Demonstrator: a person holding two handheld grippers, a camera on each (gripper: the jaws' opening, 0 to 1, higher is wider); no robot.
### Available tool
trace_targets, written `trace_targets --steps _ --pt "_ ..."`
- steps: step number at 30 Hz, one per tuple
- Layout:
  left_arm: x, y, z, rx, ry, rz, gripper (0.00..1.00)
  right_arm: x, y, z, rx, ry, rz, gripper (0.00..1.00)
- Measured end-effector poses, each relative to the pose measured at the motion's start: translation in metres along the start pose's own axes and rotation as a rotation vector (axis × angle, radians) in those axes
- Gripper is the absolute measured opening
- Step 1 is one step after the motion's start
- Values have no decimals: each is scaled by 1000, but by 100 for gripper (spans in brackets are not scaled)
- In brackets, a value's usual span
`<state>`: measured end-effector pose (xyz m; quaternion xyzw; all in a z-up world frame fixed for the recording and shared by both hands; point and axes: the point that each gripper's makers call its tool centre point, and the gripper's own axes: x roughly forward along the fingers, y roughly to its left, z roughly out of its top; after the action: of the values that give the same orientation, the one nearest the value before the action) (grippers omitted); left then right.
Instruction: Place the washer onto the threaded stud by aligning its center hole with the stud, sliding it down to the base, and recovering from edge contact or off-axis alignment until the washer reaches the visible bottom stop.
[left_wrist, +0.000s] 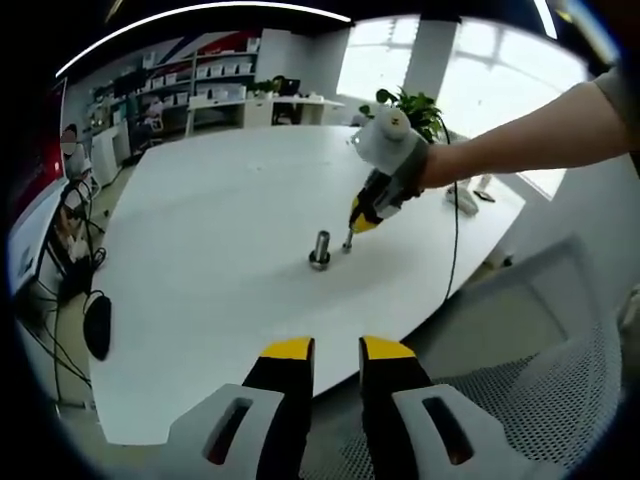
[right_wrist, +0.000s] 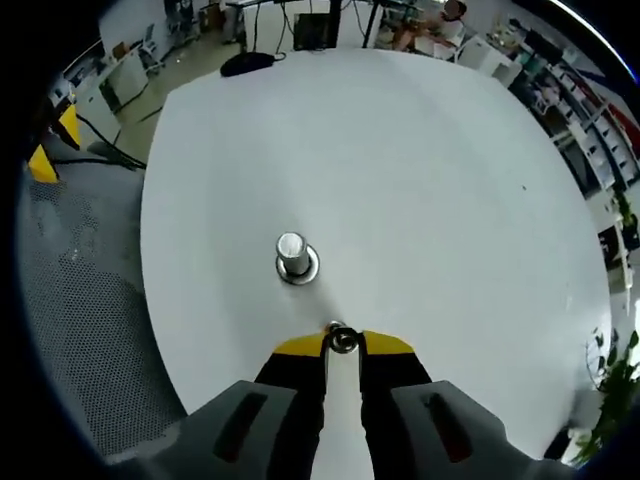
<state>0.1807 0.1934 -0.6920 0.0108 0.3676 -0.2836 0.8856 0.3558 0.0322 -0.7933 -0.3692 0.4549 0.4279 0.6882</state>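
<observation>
A short metal threaded stud stands upright on its round base near the middle of the white table. My right gripper is shut on a small metal washer, pinched between its yellow fingertips. The washer hangs low over the table just short of the stud and apart from it. In the left gripper view a person's hand brings the right gripper down from the upper right. My left gripper hovers at the table's near edge, narrowly open with nothing in it.
A grey mesh chair sits beside the table edge. A potted plant, a white object with a cable lie at the far side. Shelves and desks line the room behind.
</observation>
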Motion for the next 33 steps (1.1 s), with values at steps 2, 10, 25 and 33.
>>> trace_targets --steps 2,10,25,33 --pt "0 0 0 -1 2 1 15 4 0 -2 -2 9 5 13" --pt "0 0 -1 -4 5 2 15 24 7 -9 30 48 36 13" --pt "1 0 -2 -6 10 -5 15 31 8 -16 93 56 23 23" --pt "0 -3 0 -9 3 -15 15 8 12 -24 172 -14 -13 25"
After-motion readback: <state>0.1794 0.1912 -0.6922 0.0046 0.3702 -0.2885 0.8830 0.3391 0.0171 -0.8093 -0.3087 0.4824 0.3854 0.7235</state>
